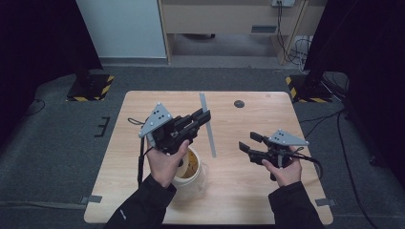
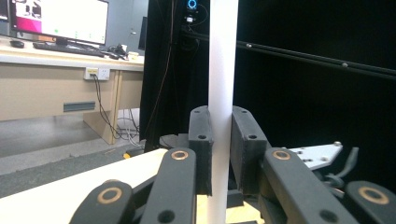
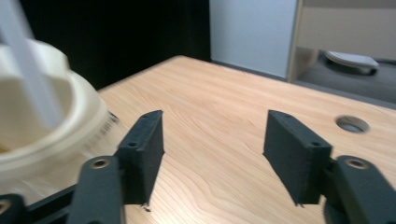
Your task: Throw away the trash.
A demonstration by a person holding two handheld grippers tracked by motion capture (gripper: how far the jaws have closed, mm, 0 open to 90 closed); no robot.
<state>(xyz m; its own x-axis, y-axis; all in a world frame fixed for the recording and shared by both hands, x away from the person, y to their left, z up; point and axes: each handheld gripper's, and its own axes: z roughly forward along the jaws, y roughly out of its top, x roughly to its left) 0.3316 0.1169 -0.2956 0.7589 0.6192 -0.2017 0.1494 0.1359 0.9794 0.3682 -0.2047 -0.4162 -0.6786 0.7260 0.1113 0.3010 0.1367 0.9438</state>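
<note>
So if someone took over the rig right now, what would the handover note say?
Left claw: shut on the white stick, which stands upright between its pads.
Right claw: open, nothing between its pads, low over the wooden table.
Things: the cream jar stands open at the table's near edge, below the left hand. The right gripper view shows the stick's lower end at the jar's mouth.
Done: stick gripped.
Left: probably stirring or lifting the stick out; the right claw looks free to steady the jar.
</note>
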